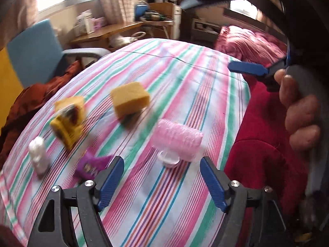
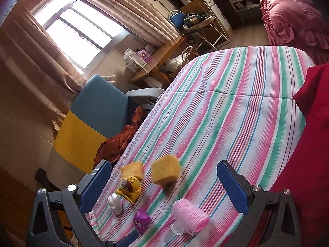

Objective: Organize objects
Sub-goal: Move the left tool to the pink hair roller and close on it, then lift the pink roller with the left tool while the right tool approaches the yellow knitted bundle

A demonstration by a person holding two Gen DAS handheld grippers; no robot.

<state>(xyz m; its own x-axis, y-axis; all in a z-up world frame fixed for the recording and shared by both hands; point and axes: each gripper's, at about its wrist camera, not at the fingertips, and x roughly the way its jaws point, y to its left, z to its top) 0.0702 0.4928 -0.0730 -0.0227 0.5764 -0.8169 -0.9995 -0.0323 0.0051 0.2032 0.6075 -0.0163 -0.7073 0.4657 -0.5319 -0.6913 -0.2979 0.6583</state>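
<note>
Several small objects lie on a striped bedsheet (image 1: 185, 78). A pink hair roller (image 1: 177, 139) with a clear clip lies just ahead of my left gripper (image 1: 162, 162), which is open and empty. A yellow sponge (image 1: 129, 98), a yellow toy (image 1: 68, 123), a white figure (image 1: 39, 154) and a purple packet (image 1: 90, 164) lie to its left. My right gripper (image 1: 218, 30) shows at the upper right of the left wrist view, open. In the right wrist view my right gripper (image 2: 164, 168) is open above the sponge (image 2: 165, 171), toy (image 2: 130, 188), white figure (image 2: 115, 203), purple packet (image 2: 141, 220) and roller (image 2: 190, 216).
A red blanket (image 1: 257, 154) covers the bed's right side. A blue and yellow chair (image 2: 92, 119) with brown cloth (image 2: 119, 142) stands at the left edge. A wooden desk (image 2: 160, 61), window and cluttered shelves are behind.
</note>
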